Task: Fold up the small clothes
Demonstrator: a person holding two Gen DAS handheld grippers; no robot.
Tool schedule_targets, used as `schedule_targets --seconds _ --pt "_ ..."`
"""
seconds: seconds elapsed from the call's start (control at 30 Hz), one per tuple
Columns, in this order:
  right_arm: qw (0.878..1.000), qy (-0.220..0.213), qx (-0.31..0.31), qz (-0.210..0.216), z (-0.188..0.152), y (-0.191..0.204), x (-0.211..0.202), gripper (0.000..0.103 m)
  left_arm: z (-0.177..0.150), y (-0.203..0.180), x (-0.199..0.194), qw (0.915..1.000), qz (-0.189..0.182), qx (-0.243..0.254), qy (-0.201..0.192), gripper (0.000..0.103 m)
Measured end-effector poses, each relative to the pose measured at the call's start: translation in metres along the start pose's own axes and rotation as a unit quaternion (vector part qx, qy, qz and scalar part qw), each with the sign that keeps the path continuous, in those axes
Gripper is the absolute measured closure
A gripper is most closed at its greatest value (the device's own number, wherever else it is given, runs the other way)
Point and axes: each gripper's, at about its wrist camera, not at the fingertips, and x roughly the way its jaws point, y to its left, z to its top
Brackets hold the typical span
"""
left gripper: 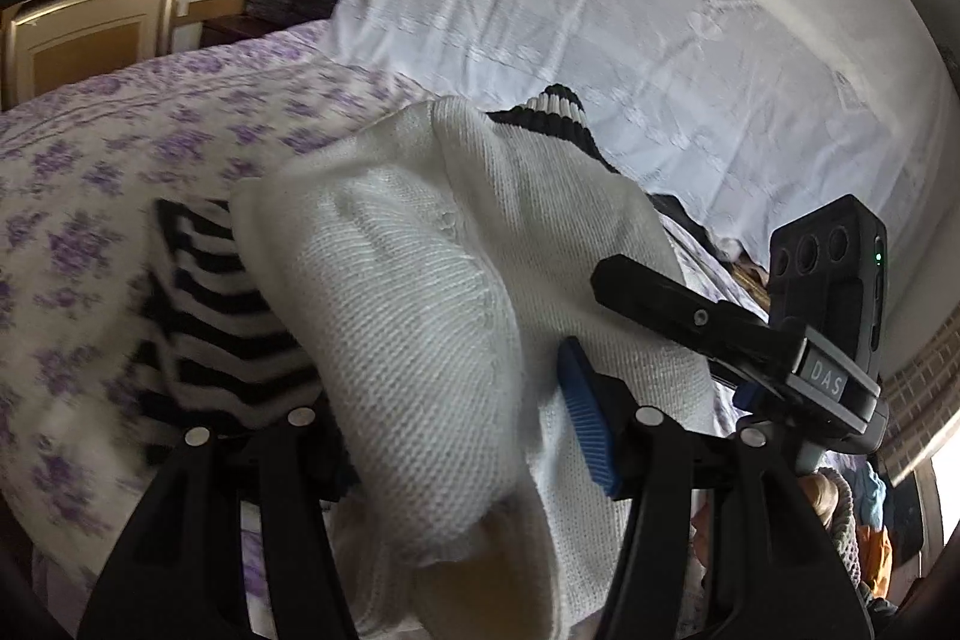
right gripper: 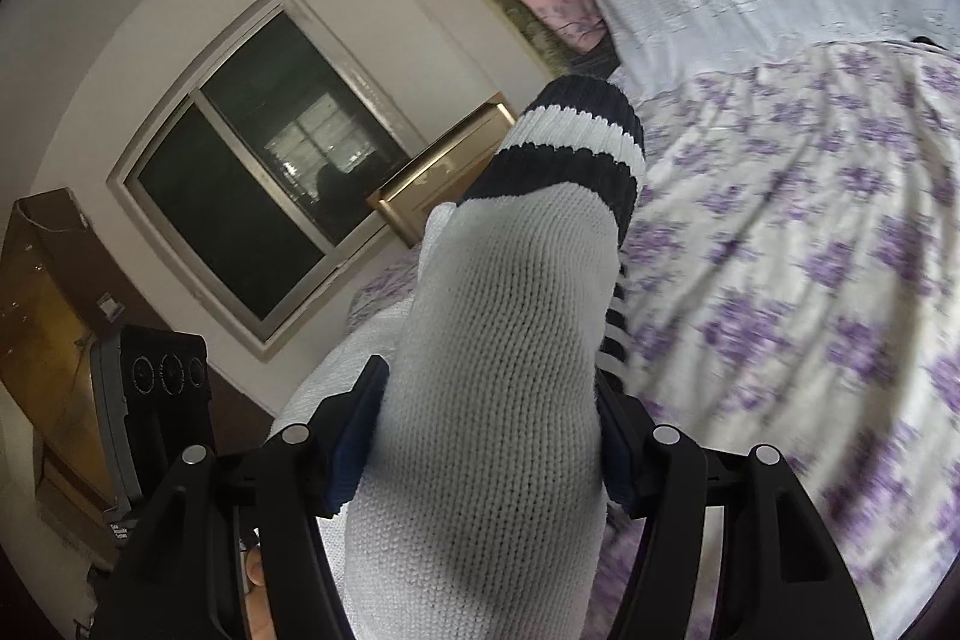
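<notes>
Bed covered by a cream sheet with purple flower print (right gripper: 810, 250) lies below and beyond both claws; a white embroidered quilt (left gripper: 600, 10) lies farther ahead. White knitted garment with black-and-white striped ribbed trim (right gripper: 498, 340) is lifted above the sheet. Right gripper (right gripper: 486, 454) is clamped on a bunched fold of it. Left gripper (left gripper: 456, 430) has knit filling its jaws, apparently gripped; its left pad is hidden.
</notes>
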Motion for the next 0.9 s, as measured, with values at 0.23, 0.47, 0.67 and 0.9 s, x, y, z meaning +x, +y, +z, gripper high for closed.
schedule_targets --seconds 0.23,0.47,0.67,0.9 --pt "0.999 0.020 -0.003 0.028 0.016 0.009 0.051 0.039 0.018 0.041 -0.008 0.9993 0.019 -0.026 -0.017 0.049" --pt "0.998 0.054 0.010 0.010 0.013 -0.017 0.101 0.039 0.017 0.089 0.021 0.9979 0.022 -0.060 -0.007 0.049" --pt "0.997 0.072 0.016 -0.009 -0.002 -0.043 0.120 0.038 0.001 0.119 0.052 0.9965 0.039 -0.074 -0.002 0.037" --pt "0.997 0.071 0.021 -0.025 0.001 -0.041 0.115 0.036 -0.004 0.109 0.055 0.9951 0.080 -0.056 -0.016 0.033"
